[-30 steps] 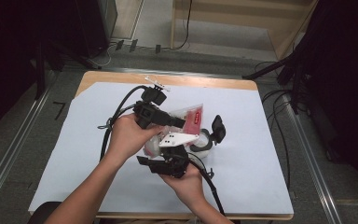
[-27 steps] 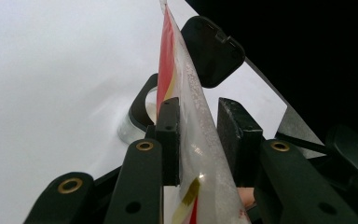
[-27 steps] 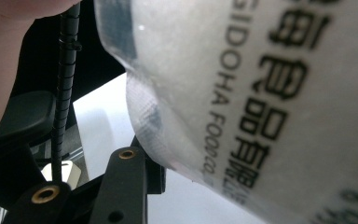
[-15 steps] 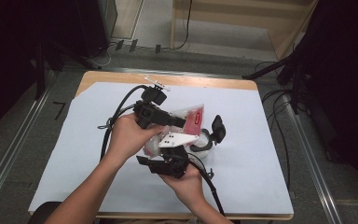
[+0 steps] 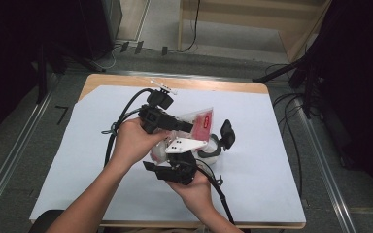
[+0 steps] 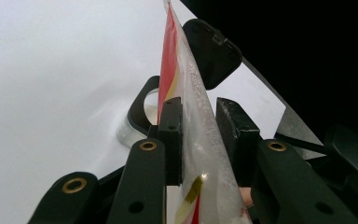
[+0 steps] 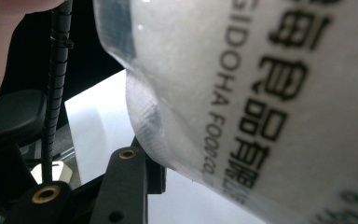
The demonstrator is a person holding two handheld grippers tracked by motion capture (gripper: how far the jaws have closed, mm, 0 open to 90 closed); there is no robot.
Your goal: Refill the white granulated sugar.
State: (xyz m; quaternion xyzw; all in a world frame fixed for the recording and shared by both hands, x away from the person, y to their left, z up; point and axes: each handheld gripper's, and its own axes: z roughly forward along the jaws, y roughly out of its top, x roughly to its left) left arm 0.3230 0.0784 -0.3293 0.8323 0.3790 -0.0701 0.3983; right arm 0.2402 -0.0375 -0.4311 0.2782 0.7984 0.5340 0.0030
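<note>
Both hand-held grippers meet over the middle of the table [image 5: 92, 145]. Left hand-held gripper [image 6: 200, 135] has its jaws closed on the edge of a clear plastic bag [image 6: 186, 93] with a red label, held above the white sheet. Right hand-held gripper [image 5: 175, 167] grips the same bag lower down, its jaws partly closed. Beside them stands a small round container [image 5: 212, 148] with an open black lid.
</note>
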